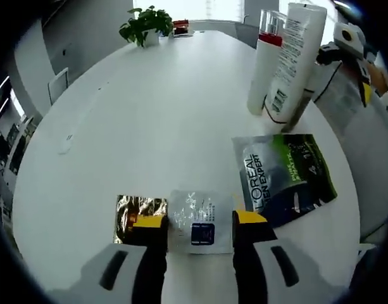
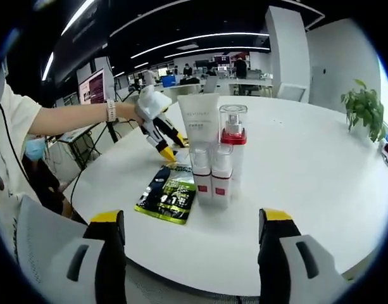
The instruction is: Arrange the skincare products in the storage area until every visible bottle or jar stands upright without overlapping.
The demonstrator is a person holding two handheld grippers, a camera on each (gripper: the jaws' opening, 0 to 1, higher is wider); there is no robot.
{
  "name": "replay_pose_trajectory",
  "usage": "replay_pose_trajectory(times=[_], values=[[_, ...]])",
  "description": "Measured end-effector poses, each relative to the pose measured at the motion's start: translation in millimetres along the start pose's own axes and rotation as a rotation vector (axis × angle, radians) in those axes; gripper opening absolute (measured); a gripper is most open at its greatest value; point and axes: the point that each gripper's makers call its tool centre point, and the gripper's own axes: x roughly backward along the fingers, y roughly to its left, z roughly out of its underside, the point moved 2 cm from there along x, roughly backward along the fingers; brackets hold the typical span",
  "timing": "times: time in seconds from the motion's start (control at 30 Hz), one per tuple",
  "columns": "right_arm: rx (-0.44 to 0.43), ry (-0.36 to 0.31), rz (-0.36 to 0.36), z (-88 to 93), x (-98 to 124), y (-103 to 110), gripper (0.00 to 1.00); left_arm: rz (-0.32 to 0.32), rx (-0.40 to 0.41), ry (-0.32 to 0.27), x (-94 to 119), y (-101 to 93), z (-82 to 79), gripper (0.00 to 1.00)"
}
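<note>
Four products stand upright in a tight cluster on the white round table (image 2: 320, 183): a white tube (image 2: 199, 123), a clear-capped bottle with a red band (image 2: 233, 136), and two small white bottles (image 2: 201, 174) (image 2: 221, 177) in front. The tube (image 1: 295, 60) and the red-banded bottle (image 1: 266, 63) stand at the upper right in the left gripper view. A dark green pouch (image 1: 285, 174) (image 2: 168, 193) lies flat beside them. My left gripper (image 1: 200, 220) (image 2: 171, 147) is open over a white sachet (image 1: 192, 223) and a gold sachet (image 1: 140, 215). My right gripper (image 2: 191, 216) is open and holds nothing.
A potted plant (image 1: 145, 25) (image 2: 364, 111) and a red item (image 1: 181, 25) sit at the table's far end. A person's arm (image 2: 73, 117) holds the left gripper. The right gripper (image 1: 355, 63) shows behind the bottles. Office desks and screens fill the background.
</note>
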Motion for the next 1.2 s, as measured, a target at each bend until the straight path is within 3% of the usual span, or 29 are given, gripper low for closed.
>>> replay_pose_trajectory(times=[0.37, 0.63, 0.87, 1.07, 1.2], values=[[0.01, -0.014, -0.011, -4.7, -2, 0, 0.87, -0.02, -0.001, 0.049, 6, 3.0, 10.5, 0.37], [0.02, -0.018, -0.032, -6.4, -6, 6, 0.87, -0.021, 0.033, 0.063, 20, -17.6, 20.1, 0.37], [0.032, -0.025, -0.048, -9.5, -8, 10, 0.87, 0.005, 0.104, 0.058, 20, -23.1, 25.1, 0.37], [0.034, -0.033, -0.047, -10.9, -7, 11, 0.87, 0.014, 0.11, 0.078, 25, -21.4, 34.4, 0.37], [0.037, -0.035, -0.044, -10.2, -6, 11, 0.87, 0.01, 0.118, 0.078, 26, -30.5, 35.2, 0.37]])
